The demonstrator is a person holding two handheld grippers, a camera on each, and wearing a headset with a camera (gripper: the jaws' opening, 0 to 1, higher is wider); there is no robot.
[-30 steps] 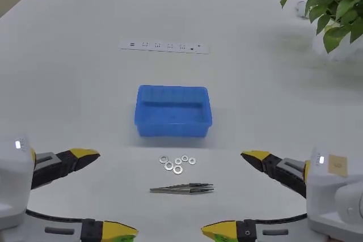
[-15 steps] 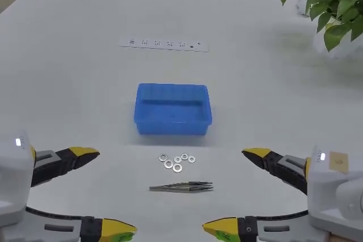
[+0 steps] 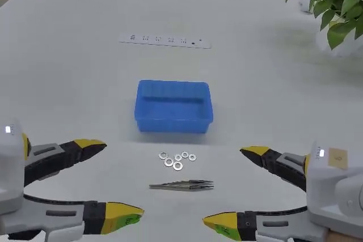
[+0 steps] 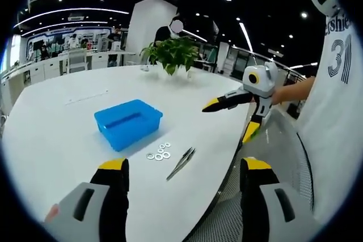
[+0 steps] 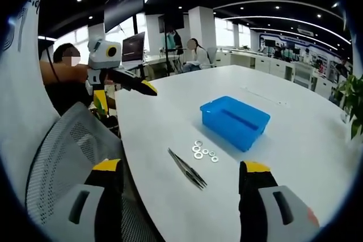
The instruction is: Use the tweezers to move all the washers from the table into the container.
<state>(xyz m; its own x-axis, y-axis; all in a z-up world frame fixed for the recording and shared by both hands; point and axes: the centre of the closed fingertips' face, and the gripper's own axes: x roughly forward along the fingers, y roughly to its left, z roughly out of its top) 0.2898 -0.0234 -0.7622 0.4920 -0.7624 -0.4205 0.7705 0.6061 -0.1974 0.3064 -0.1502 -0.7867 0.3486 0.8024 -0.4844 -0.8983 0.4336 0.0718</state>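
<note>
While left fingers and right fingers stand open, empty, I judge tweezers thin, springy, slippery: grip mid-length.

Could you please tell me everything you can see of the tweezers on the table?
The tweezers are slim and grey, metallic-looking, two thin arms tapering to a point at the left in the head view. They lie flat on the white table, just nearer the person than the washers, apart from them. Only the table touches them.

Open office, white table, potted plant
</note>
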